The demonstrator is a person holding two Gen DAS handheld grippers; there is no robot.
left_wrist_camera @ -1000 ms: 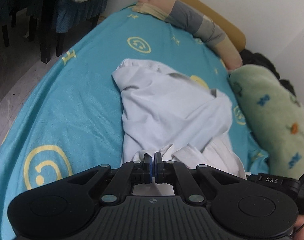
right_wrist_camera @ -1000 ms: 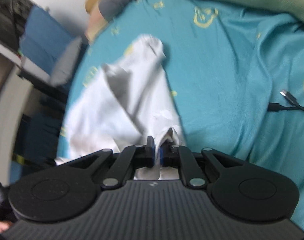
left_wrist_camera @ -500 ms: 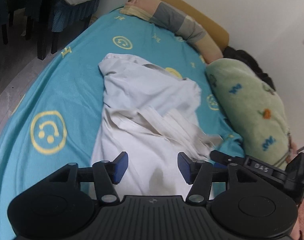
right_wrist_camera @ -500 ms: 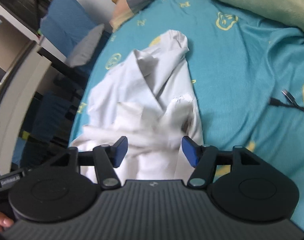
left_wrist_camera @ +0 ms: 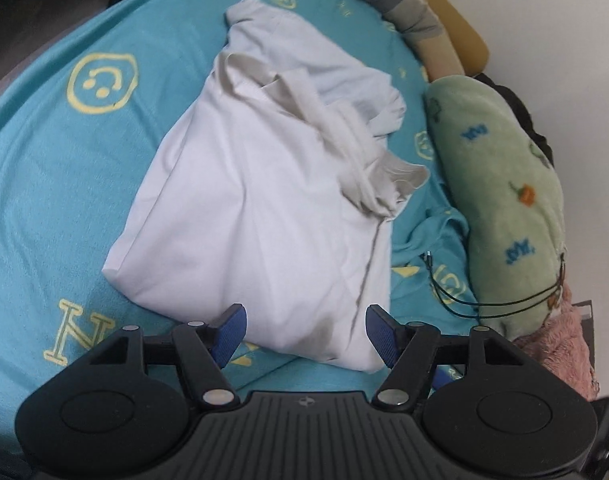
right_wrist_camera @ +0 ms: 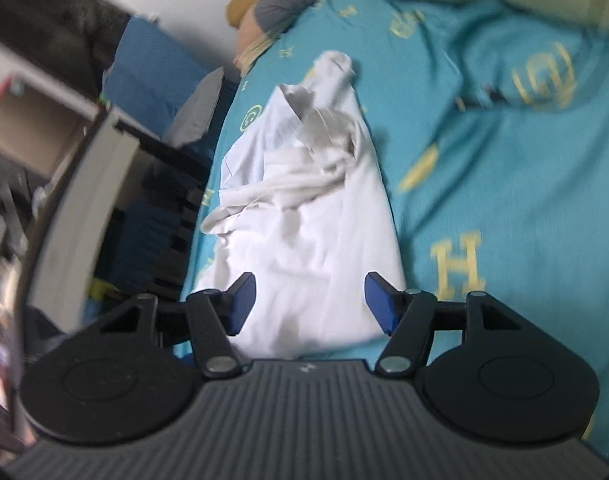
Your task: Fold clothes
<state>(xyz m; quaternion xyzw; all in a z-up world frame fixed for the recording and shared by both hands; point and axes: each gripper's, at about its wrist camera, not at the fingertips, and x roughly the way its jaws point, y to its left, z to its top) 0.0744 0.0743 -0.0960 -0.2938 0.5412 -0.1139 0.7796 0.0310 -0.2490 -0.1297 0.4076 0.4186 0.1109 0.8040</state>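
Note:
A white garment lies partly folded on the turquoise bedsheet, with bunched sleeves and collar on its far right side. My left gripper is open and empty, just above the garment's near edge. In the right wrist view the same garment lies lengthwise in front of my right gripper, which is open and empty over its near end. The right wrist view is blurred.
A green plush pillow lies along the right of the bed, with a thin black cable beside it and a pink fabric near it. A striped bolster is at the head. Dark chairs and shelving stand beside the bed.
Both grippers were shut on the garment a second ago, then opened and let it drop. Since then both have moved closer over the garment, which now lies settled on the bed.

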